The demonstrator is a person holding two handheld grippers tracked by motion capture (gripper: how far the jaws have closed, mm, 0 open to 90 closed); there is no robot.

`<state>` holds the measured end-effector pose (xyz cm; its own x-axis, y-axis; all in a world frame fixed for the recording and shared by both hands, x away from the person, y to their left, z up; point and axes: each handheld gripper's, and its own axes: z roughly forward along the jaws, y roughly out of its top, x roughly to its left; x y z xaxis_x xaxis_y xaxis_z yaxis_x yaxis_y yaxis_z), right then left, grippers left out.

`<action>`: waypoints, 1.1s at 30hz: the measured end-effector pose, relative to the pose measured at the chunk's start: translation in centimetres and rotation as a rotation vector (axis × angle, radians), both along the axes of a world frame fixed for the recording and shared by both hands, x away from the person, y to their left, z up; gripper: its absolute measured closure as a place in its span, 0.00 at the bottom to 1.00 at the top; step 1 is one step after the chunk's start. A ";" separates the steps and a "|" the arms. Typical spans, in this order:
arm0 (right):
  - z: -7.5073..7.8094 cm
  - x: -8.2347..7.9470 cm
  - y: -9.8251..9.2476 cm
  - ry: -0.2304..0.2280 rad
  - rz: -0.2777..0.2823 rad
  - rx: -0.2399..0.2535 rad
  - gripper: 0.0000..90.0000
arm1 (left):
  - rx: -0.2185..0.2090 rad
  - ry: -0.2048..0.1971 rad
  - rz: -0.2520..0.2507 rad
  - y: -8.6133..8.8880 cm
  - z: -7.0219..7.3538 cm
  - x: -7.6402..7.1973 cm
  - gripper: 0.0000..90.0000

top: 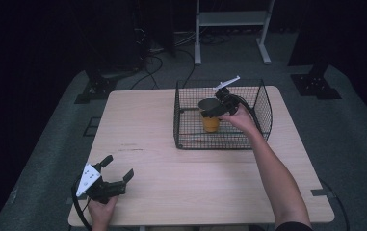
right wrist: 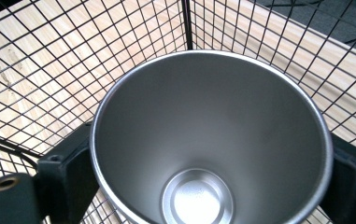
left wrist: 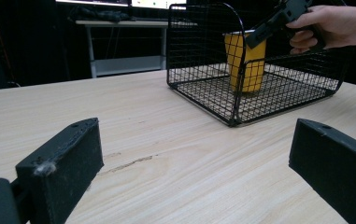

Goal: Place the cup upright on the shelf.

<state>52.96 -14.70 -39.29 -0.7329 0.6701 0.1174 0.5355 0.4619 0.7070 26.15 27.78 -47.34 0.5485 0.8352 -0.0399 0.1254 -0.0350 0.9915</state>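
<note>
A yellow cup (top: 210, 123) with a bare metal inside (right wrist: 213, 140) stands upright in a black wire basket (top: 176, 118) at the table's far right. My right gripper (top: 211, 109) reaches down into the basket, its jaws pressed on opposite sides of the cup's rim. The left gripper view shows the cup (left wrist: 243, 65) behind the basket's mesh (left wrist: 199, 46), with the right gripper (left wrist: 259, 33) on its top. My left gripper (top: 118, 167) rests low at the table's front left, open, with nothing but bare wood between its jaws (left wrist: 199, 158).
The light wooden table (top: 147, 130) has open room between the basket and my left gripper. Basket wires (right wrist: 35, 70) surround the cup closely. A white metal frame (top: 231, 19) and cables lie on the floor beyond the table.
</note>
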 end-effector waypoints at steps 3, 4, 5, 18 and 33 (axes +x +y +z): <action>0.2 -0.2 0.0 -0.010 0.009 -0.002 0.05 | 0.001 0.000 0.000 0.0 0.0 0.0 0.03; 0.4 -0.3 0.0 -0.014 0.007 0.000 0.03 | 0.001 0.001 0.000 0.0 0.0 0.0 0.02; 0.5 -0.3 -0.1 -0.022 0.005 0.001 0.04 | 0.001 0.000 0.000 0.0 0.0 0.0 0.03; 1.1 -0.6 -0.6 -0.031 0.014 0.020 0.04 | 0.005 0.002 -0.001 -0.1 0.0 0.0 0.03; 3.1 -1.3 -2.0 -0.064 -0.017 0.090 0.05 | 0.009 0.004 0.002 -0.1 0.0 0.1 0.03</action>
